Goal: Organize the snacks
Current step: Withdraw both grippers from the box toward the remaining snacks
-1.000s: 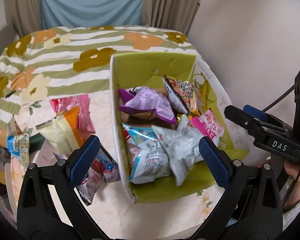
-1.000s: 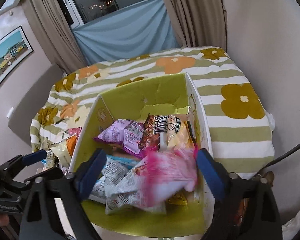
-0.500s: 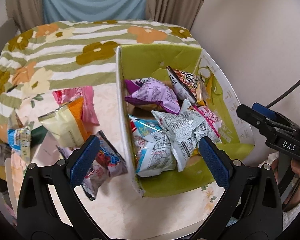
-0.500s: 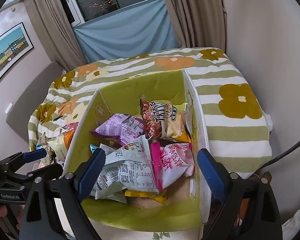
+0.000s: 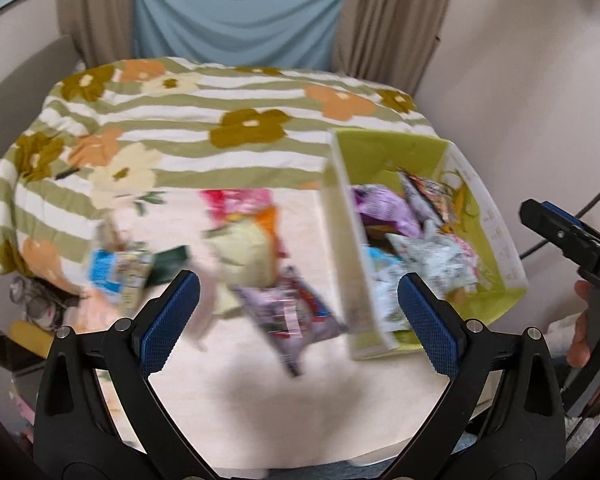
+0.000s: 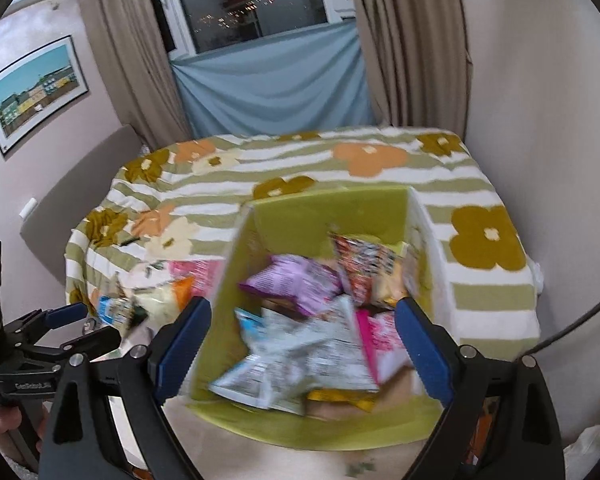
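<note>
Beige curtains [image 6: 412,40] and a blue cloth [image 6: 276,80] hang behind a surface covered by a striped, flowered spread [image 5: 180,120], with a framed picture [image 6: 32,88] on the wall to the left. Both views are smeared by motion blur, so print on the packets cannot be read. On the right side of the spread sits a green box [image 5: 384,152], open at the top; it holds a purple bag [image 6: 296,284], a red-and-dark bag [image 6: 364,260], a white bag with small print [image 6: 308,356], a pink bag [image 6: 384,340] and a blue-edged one [image 6: 248,324], heaped over each other so that their lower parts are hidden. A yellow strip [image 6: 340,396] peeks from under the white bag; what it belongs to is unclear. Left of the box, loose on the cream part of the spread, lie a pale yellow bag with an orange edge [image 5: 244,248], a pink packet [image 5: 236,200] behind it, a purplish packet [image 5: 292,316] just beside the box wall, and a blue-and-yellow packet [image 5: 120,276] next to a dark green one [image 5: 168,268]. The left gripper [image 5: 298,316] hovers above these loose snacks, fingers spread wide and empty. The right gripper [image 6: 302,352] hovers over the box, fingers likewise wide apart with nothing between them. Each gripper shows at the other view's edge, partly cut off.
</note>
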### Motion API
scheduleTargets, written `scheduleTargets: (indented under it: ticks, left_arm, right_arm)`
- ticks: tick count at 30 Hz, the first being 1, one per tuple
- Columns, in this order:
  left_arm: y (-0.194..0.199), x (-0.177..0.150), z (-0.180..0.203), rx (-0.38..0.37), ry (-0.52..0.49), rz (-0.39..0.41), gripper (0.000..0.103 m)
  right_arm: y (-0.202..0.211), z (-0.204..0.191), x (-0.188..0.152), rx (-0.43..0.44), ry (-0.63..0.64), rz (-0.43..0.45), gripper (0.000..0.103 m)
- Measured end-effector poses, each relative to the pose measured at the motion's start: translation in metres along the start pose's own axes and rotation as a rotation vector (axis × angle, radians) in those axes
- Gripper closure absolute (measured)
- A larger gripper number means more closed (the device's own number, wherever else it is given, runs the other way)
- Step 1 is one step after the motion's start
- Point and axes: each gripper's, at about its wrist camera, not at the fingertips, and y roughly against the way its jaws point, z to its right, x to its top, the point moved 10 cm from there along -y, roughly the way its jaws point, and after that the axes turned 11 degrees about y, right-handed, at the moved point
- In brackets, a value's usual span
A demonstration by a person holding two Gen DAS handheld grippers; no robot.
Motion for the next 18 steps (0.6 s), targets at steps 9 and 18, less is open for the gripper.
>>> scheduleTargets:
  ticks: [9,18]
  left_arm:
    - [0.025,0.021,-0.114,0.043,0.018,0.006,0.004]
    - [0.011,0.029,-0.198,0.027,-0.010,-0.070,0.004]
  right_arm:
    - [-0.019,-0.109,0.016,0.055,0.036,0.008,0.012]
    - [-0.068,-0.188,0.009,0.052,0.027,-0.057,0.012]
